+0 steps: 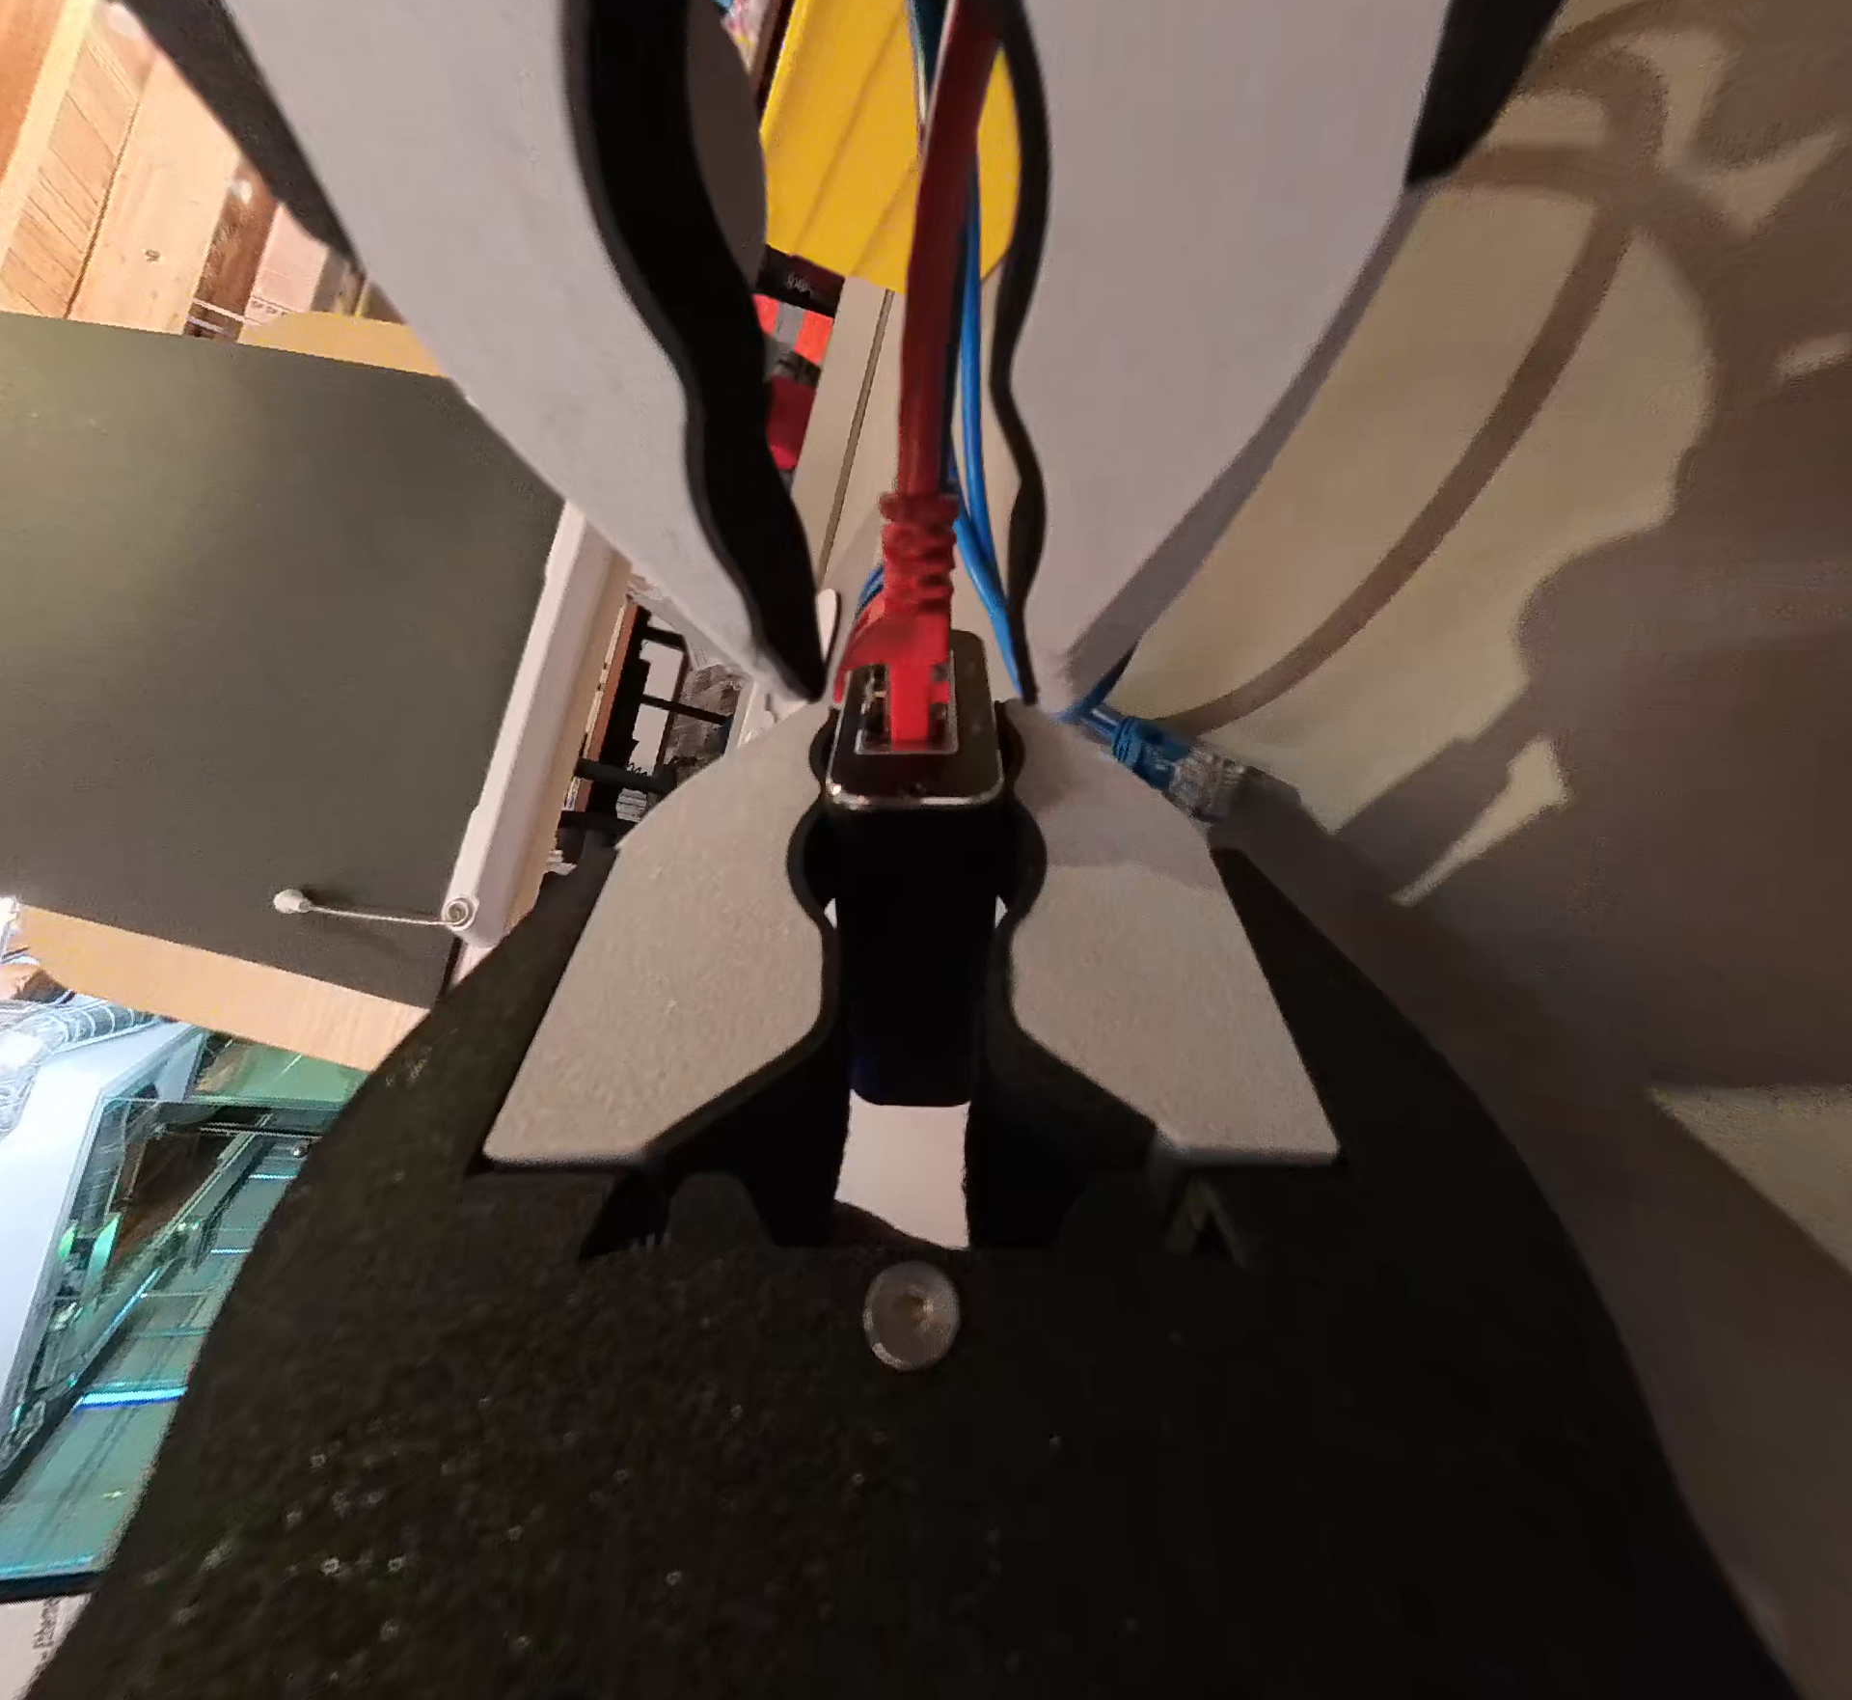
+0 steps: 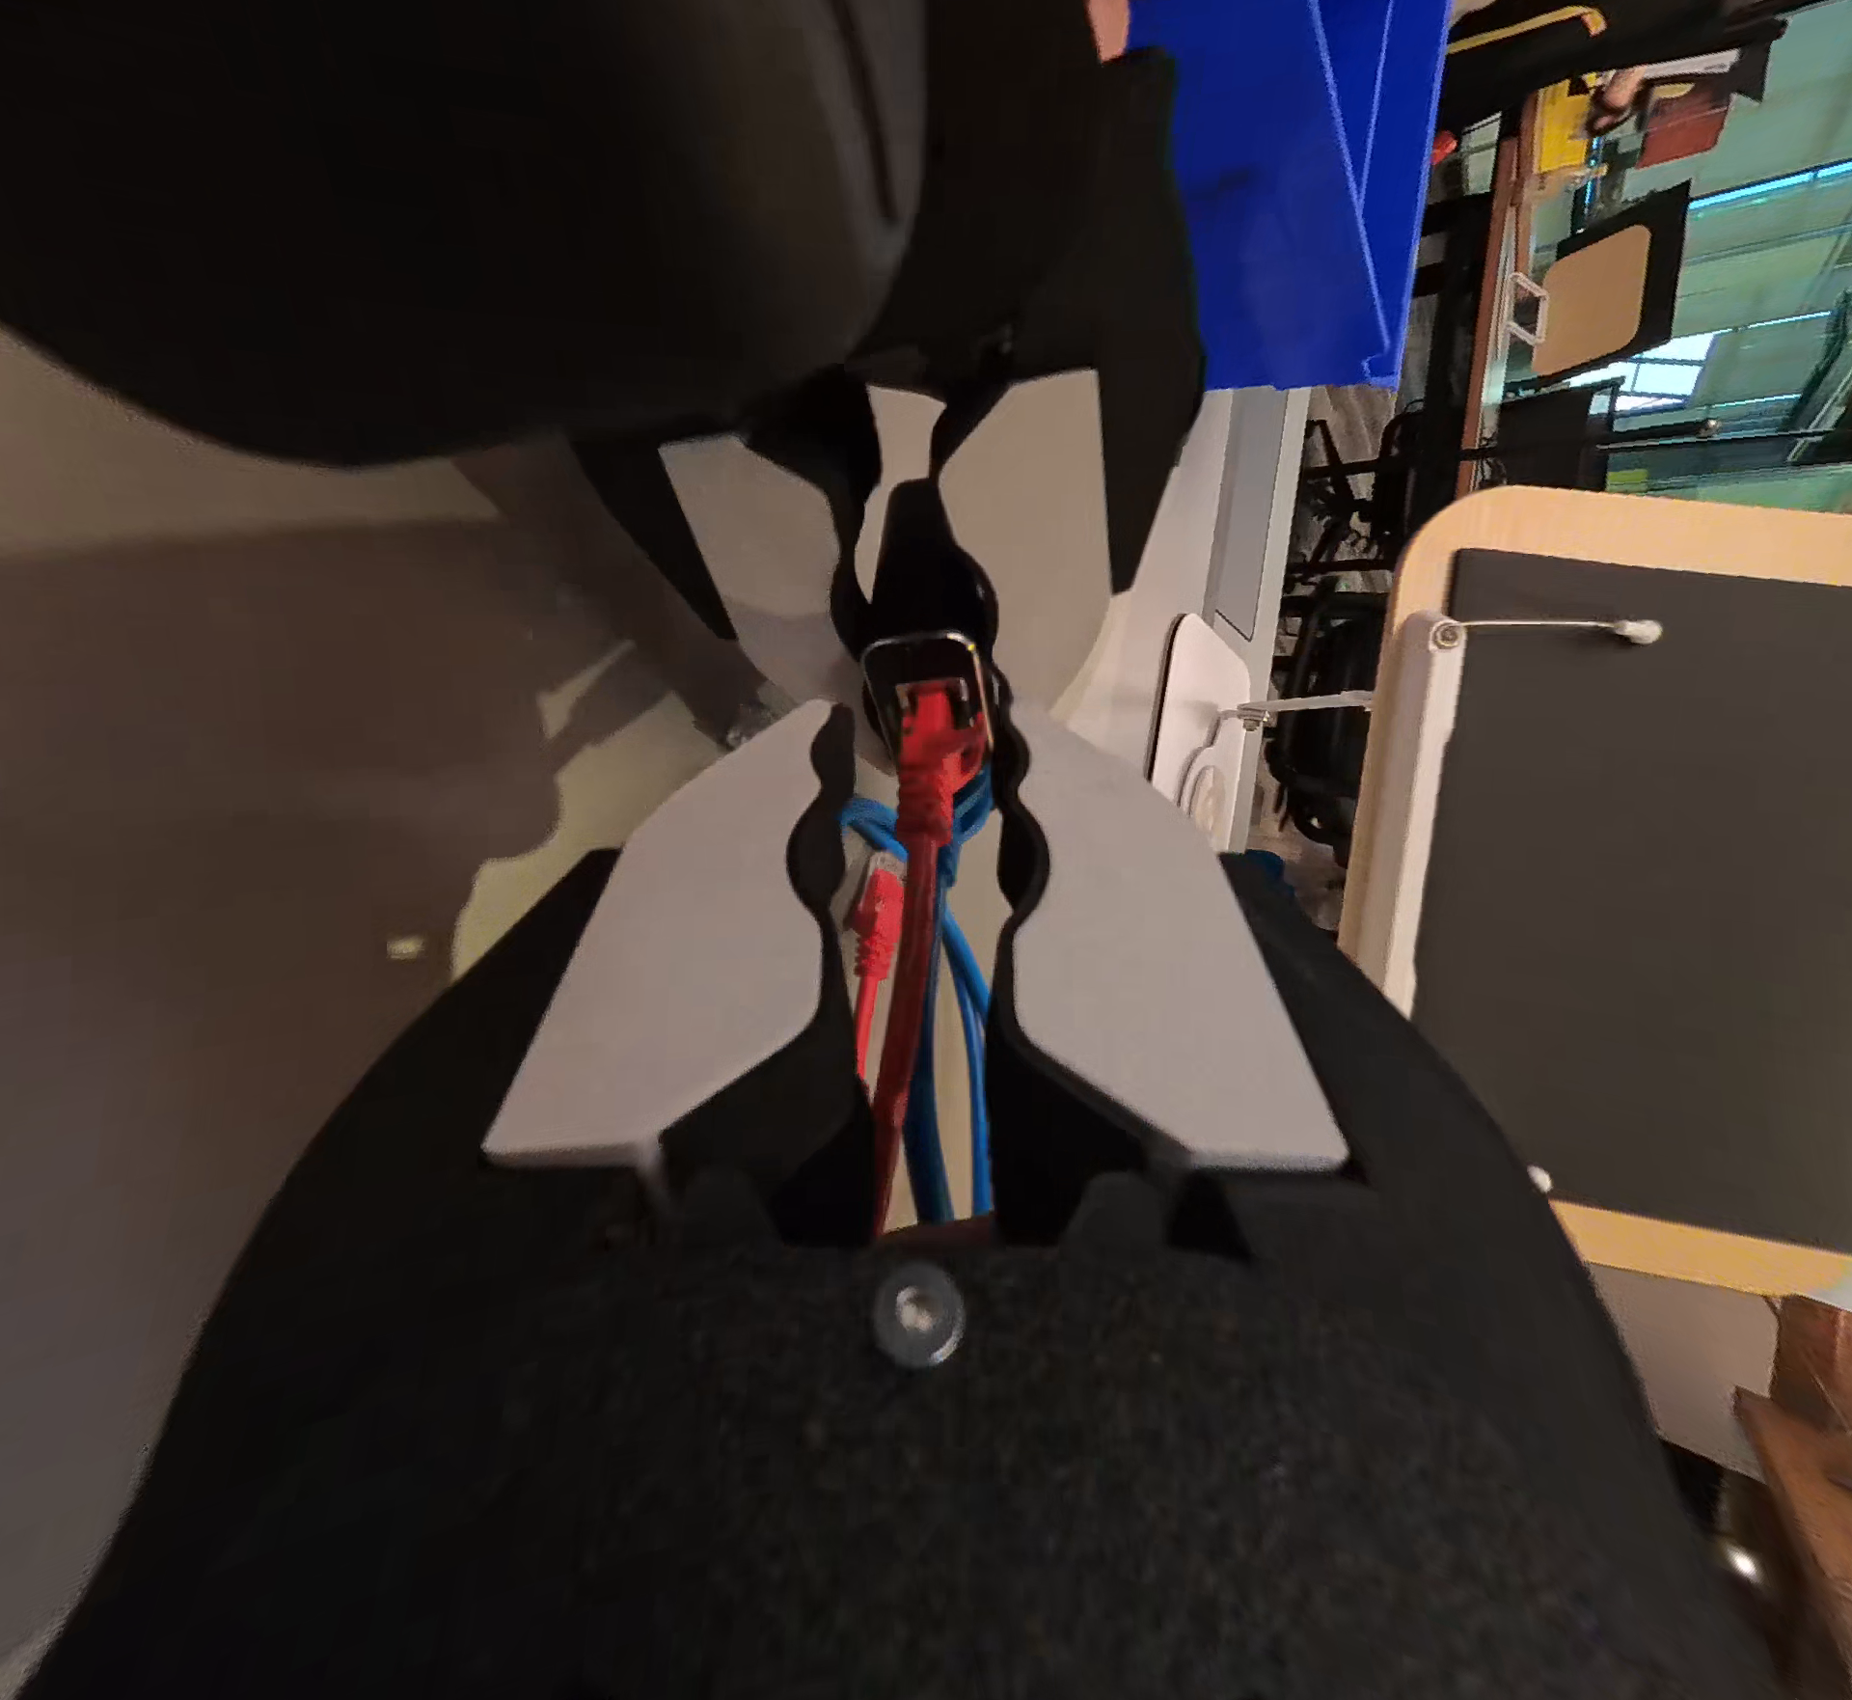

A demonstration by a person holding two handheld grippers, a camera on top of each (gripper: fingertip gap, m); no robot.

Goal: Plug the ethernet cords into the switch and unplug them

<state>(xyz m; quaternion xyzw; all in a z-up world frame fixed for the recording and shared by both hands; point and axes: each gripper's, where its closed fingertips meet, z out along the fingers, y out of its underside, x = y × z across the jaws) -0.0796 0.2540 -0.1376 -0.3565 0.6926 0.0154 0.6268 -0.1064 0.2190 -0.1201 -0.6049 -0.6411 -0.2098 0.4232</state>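
Left gripper [image 1: 914, 810]: clamping black switch [image 1: 914, 850], holding it off table.
Right gripper [image 2: 917, 780]: fingers closing around red cord [image 2: 920, 860] (grip contact unclear), plug seated in port.
Loose blue cords [image 2: 947, 1000]: risking snag; tilted pull risking jammed latch.

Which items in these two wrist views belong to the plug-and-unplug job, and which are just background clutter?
Part of the job:
- small black switch with a metal port face, clamped in the left gripper
- red ethernet cord, plugged into it
- loose blue ethernet cord
- second red plug
- right gripper, jaws parted around the cords

Just lying about:
- blue plastic bin
- dark wood-edged panel
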